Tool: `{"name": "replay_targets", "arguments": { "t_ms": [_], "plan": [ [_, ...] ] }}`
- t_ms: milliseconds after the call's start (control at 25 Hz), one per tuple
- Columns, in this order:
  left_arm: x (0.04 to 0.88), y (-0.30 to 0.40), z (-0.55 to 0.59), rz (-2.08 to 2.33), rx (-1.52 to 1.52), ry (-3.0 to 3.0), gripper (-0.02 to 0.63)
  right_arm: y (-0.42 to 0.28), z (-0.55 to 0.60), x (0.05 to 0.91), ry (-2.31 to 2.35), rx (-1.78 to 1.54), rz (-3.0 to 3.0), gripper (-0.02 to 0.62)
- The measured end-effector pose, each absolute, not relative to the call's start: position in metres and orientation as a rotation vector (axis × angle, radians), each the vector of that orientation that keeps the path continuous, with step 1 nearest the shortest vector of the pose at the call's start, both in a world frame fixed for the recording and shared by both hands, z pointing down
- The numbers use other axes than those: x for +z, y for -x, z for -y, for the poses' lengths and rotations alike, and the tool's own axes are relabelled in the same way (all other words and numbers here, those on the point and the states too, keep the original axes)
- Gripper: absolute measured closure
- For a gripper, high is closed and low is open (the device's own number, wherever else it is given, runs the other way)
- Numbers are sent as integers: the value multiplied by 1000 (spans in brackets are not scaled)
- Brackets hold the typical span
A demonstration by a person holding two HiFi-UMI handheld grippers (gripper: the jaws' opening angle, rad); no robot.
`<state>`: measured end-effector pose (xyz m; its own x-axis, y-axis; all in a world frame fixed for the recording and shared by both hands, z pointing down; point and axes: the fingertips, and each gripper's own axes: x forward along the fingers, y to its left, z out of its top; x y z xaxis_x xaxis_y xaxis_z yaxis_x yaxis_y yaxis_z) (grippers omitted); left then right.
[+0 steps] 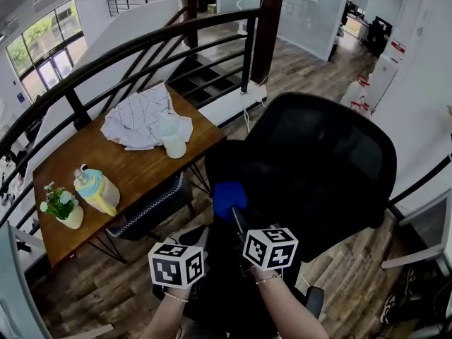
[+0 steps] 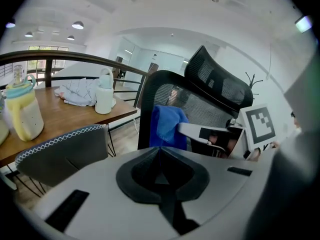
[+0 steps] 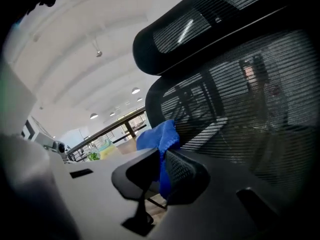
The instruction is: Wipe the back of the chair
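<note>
Right tongs clamped on blue cloth. Cloth bunched above pads, at edge of chair back mesh directly ahead of tongs; contact not certain. Left tongs closed, nothing between them, held just left of right tongs, pointing at same chair back. Wooden worktop off to left of both tongs, well apart.

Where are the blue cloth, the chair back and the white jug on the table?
blue cloth (image 1: 229,195): head view, middle of the bunched fabric.
chair back (image 1: 321,164): head view, centre of the black mesh.
white jug (image 1: 174,145): head view, its body.
</note>
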<state>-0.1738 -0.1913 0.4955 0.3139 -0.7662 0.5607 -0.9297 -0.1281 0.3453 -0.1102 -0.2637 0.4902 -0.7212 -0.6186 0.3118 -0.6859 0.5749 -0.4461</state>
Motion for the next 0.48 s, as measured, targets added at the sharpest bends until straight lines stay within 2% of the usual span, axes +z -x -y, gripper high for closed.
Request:
{"name": "replay_targets", "arguments": {
  "t_ms": [480],
  "plan": [
    [513,124,206,1387,387,-1985,588,34,274,501,-1301,874,2616,538]
  ]
}}
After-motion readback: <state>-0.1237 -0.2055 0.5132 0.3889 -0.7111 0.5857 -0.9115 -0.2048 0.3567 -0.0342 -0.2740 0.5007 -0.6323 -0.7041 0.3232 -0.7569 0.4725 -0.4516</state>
